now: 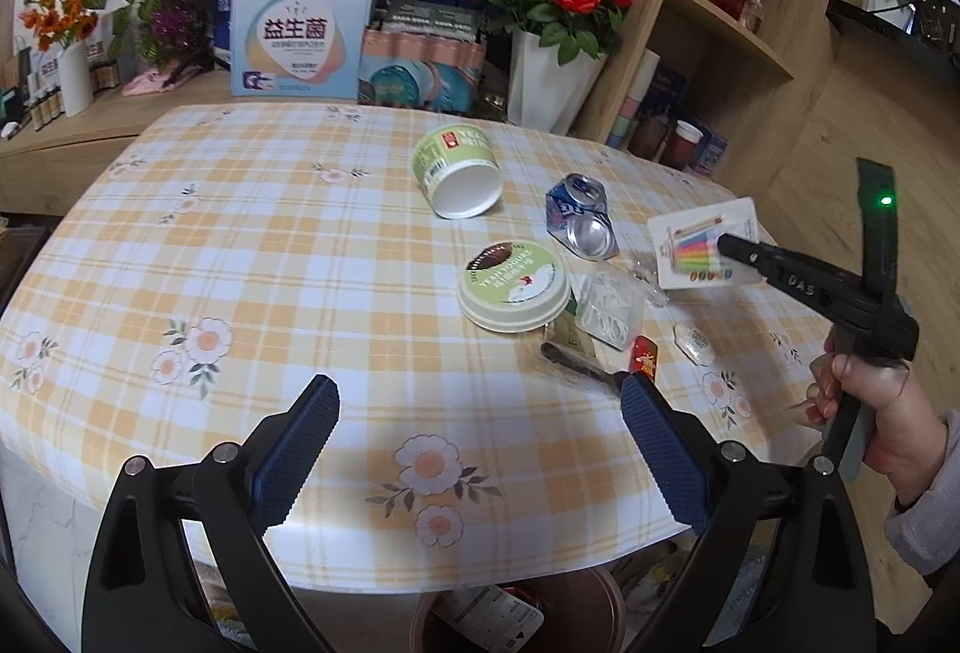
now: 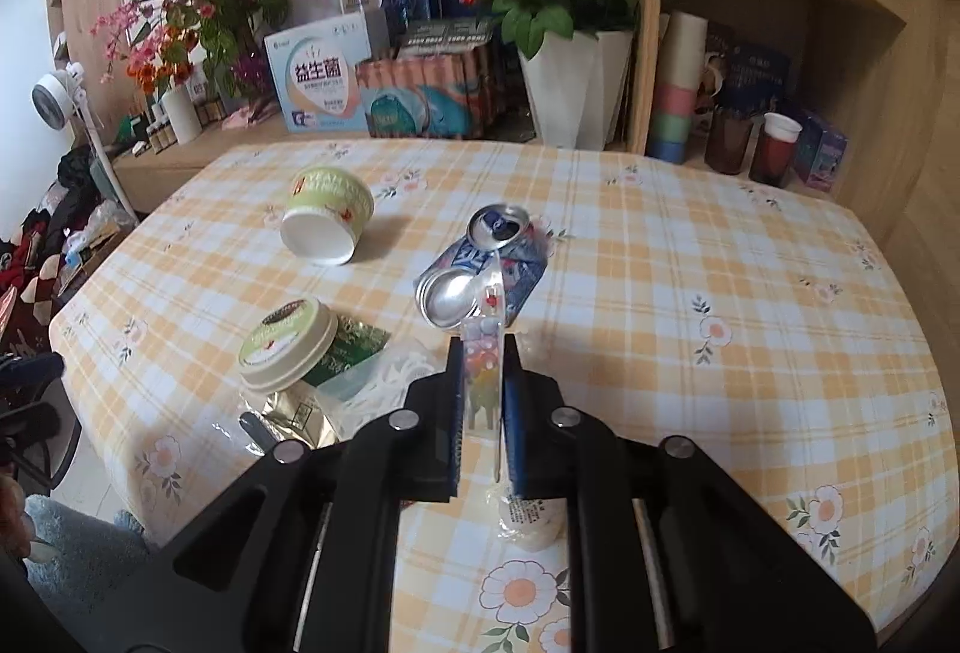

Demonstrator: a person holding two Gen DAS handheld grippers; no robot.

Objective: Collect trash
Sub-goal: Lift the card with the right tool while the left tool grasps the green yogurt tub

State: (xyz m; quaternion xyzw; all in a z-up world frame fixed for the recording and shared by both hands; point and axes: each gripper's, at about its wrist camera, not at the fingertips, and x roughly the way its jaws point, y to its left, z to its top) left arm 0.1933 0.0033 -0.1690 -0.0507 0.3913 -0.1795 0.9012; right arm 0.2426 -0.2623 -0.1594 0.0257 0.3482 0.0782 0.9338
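Candle card (image 1: 705,245) — flat white blister card with a row of bright striped sticks under clear plastic. Held clear of the tabletop, pinched edge-on in the right gripper (image 2: 483,383); its blue ribbed pads are clamped on the card's two faces. From the left wrist view the card shows face-on at the tip of the right gripper (image 1: 729,246), above the table's right part.

Crushed can (image 2: 480,266) — thin aluminium, blue and white print, folded at the waist so the shiny base and the open top both face up. Lies on the cloth just beyond the card.

Yogurt lid (image 1: 514,285) — round, pale green rim, printed top, lying flat. Beside it a clear crinkled plastic tray (image 1: 607,309) and a gold-and-green foil wrapper (image 2: 336,359), partly under the lid.

Yogurt tub (image 1: 458,170) — green paper cup tipped on its side, white inside facing the camera, well apart from the lid, farther back.

Small red packet (image 1: 642,353) and a small white wrapped piece (image 1: 695,341) near the table's front edge. A dark spoon-like handle (image 1: 576,362) lies just by the packet.

Left gripper (image 1: 474,449) — jaws spread wide, nothing between them, hovering over the near edge of the table (image 1: 240,245).

Table: rounded, covered in a smooth orange-and-white check cloth with flower prints.

A hand (image 1: 864,389) grips the right tool's handle.
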